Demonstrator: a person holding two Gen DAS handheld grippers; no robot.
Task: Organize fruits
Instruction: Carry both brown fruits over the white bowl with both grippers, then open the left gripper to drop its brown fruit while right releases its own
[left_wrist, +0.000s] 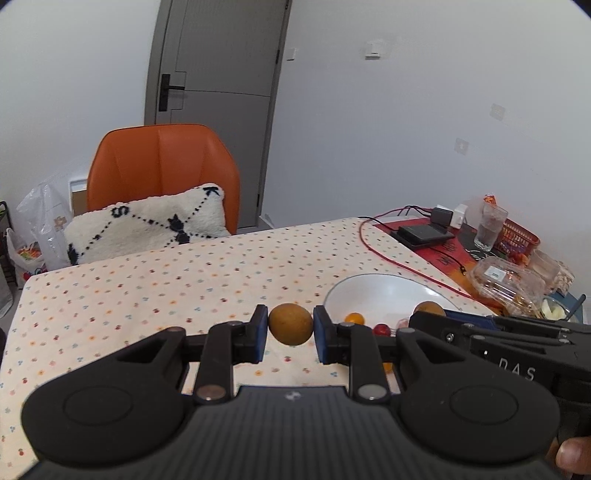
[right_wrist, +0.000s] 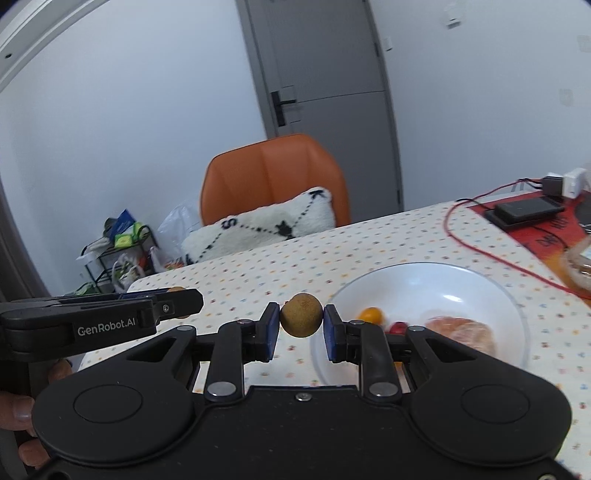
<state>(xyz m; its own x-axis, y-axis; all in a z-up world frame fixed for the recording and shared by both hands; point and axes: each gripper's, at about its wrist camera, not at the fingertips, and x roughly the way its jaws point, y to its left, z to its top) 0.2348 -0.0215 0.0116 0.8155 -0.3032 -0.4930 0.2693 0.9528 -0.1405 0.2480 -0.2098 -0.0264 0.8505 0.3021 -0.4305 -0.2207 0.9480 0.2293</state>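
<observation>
My left gripper is shut on a round brown fruit and holds it above the dotted tablecloth, just left of the white bowl. My right gripper is shut on a second round brown fruit, raised left of the same bowl. The bowl holds a small yellow tomato, a small red tomato and a peeled orange piece. The right gripper also shows from the side in the left wrist view, over the bowl.
A red cable curves past the bowl to a black box on a red mat. Glasses, a clear plastic box and a red basket crowd the right. An orange chair with a cushion stands behind the table.
</observation>
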